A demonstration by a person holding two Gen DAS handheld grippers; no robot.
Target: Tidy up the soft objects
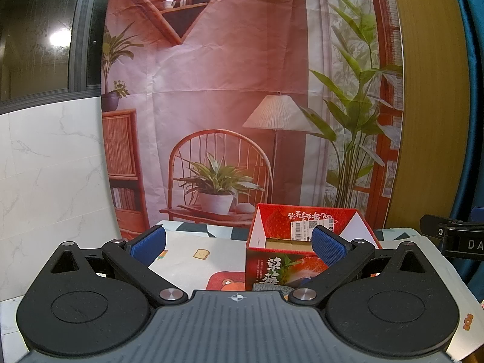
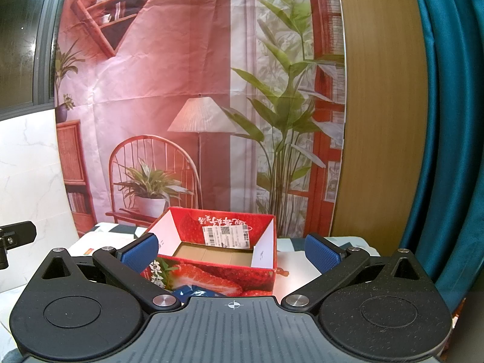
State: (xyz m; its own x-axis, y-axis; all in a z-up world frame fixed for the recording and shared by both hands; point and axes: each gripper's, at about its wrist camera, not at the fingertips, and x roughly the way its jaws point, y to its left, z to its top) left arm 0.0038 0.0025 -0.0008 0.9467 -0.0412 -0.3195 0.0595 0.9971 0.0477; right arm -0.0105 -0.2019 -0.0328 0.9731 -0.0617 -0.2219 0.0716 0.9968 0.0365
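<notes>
Both hand-held grippers, left (image 1: 239, 242) and right (image 2: 231, 249), hover spread wide and empty over the table (image 1: 187, 251). The open box (image 2: 217, 257) stands ahead; a blue packet (image 2: 196, 292) lies near it, best pinched mid-body, gently.

Left black plastic two-finger gripper (image 1: 239, 243), filling the lower frame: two round black discs are flanking a grey ribbed centre plate stamped with a small white crosshair. Black link arms are running from silver round screws up to blue textured rubber finger pads (image 1: 149, 243). Triangular cut-outs are showing in the outer black lobes.

Right black plastic two-finger gripper (image 2: 231, 249) is showing the same build: grey ribbed plate, white crosshair, silver screws, blue textured pads (image 2: 320, 252), fine dust specks on the black discs.
</notes>
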